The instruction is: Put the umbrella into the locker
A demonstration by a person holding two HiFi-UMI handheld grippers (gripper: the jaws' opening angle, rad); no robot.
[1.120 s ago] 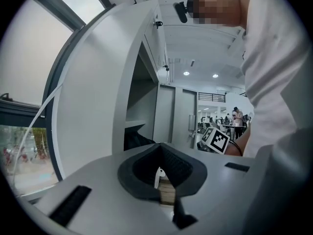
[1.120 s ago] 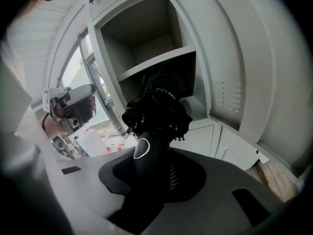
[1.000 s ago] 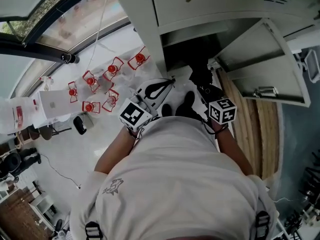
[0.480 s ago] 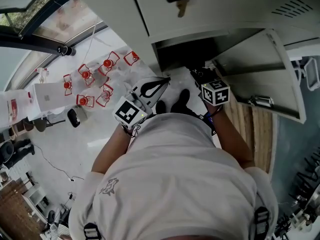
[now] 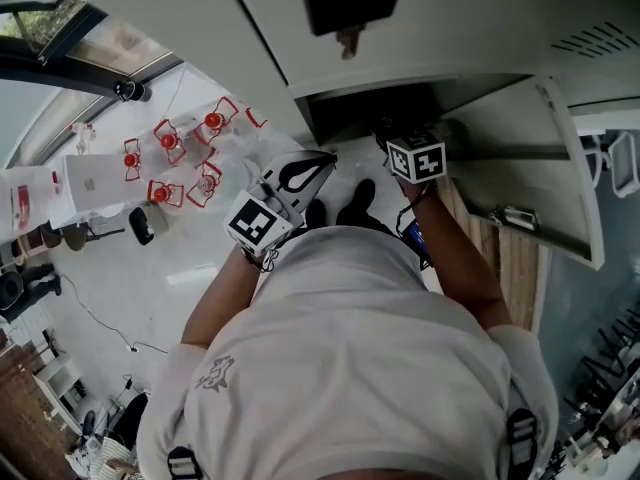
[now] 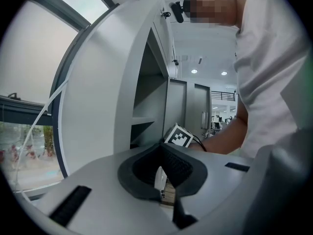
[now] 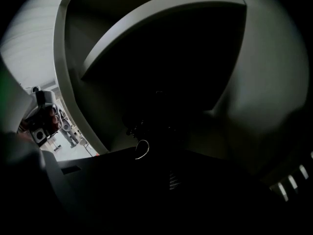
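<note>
The grey locker's lower compartment [image 5: 350,108] stands open, its door [image 5: 520,158] swung out to the right. My right gripper [image 5: 388,133] reaches into that dark opening; its marker cube [image 5: 415,158] sits just outside. In the right gripper view the black umbrella [image 7: 156,121] shows as a dark mass inside the compartment, its thin strap loop [image 7: 142,149] at the jaws' edge. The right gripper [image 7: 164,153] has its jaws on the umbrella and they are opening. My left gripper [image 5: 330,160] hangs shut and empty left of the opening; in its own view the tips of the left gripper [image 6: 164,151] meet.
Several red-framed objects [image 5: 180,158] lie on the white floor at the left. The person's shoes [image 5: 350,206] stand before the locker. A wooden floor strip [image 5: 510,258] runs under the door. A key hangs from the upper locker door [image 5: 348,38].
My right gripper has gone forward from in front of the locker into the dark compartment, carrying the umbrella. The left gripper has stayed about where it was.
</note>
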